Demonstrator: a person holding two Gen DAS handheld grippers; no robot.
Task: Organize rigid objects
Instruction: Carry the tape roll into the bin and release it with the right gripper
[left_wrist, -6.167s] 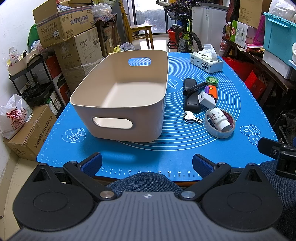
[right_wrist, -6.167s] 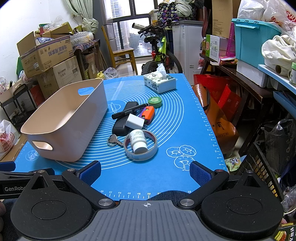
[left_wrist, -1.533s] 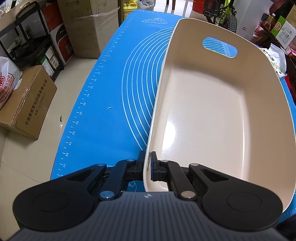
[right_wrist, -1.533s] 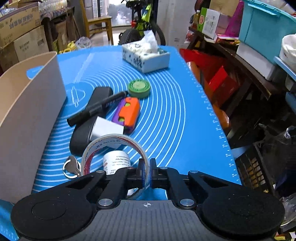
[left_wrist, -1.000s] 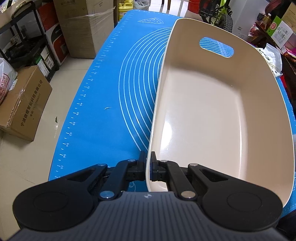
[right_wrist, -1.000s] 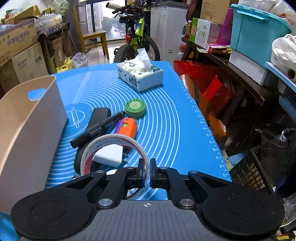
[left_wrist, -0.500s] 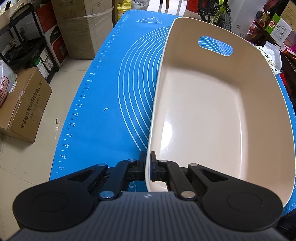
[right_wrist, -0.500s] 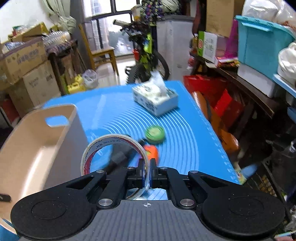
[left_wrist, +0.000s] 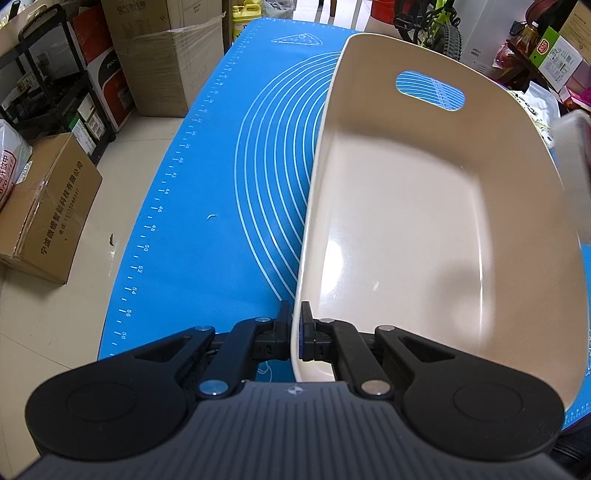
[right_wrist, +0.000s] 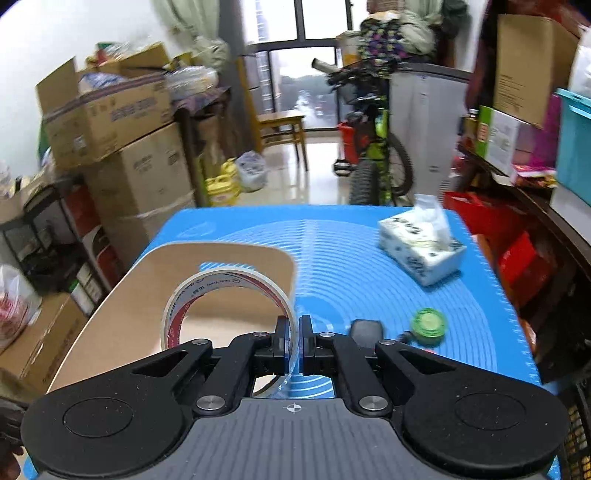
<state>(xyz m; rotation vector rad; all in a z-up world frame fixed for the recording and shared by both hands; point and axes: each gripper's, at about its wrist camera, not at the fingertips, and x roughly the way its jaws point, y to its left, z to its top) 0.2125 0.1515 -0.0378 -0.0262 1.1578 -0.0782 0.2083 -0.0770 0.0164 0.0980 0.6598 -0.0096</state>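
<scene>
A beige plastic bin (left_wrist: 424, 206) stands on the blue mat (left_wrist: 221, 177), and nothing lies inside it. My left gripper (left_wrist: 296, 325) is shut on the bin's near-left rim. In the right wrist view my right gripper (right_wrist: 294, 332) is shut on the wall of a clear tape roll (right_wrist: 221, 291), which hangs in the air over the bin (right_wrist: 122, 325). A blurred edge of the tape roll (left_wrist: 574, 147) shows at the right of the left wrist view. A green round tin (right_wrist: 428, 322) and the tip of a black case (right_wrist: 365, 328) lie on the mat to the right.
A tissue box (right_wrist: 421, 251) sits at the far right of the mat. Stacked cardboard boxes (right_wrist: 125, 155) and a black shelf (left_wrist: 48, 92) line the left side. A bicycle (right_wrist: 373, 147) and a wooden chair (right_wrist: 280, 125) stand beyond the table. Cluttered shelves (right_wrist: 517, 155) run along the right.
My right gripper rose and swung left with the tape roll, from above the small items to over the bin. The left gripper kept its hold on the bin's rim.
</scene>
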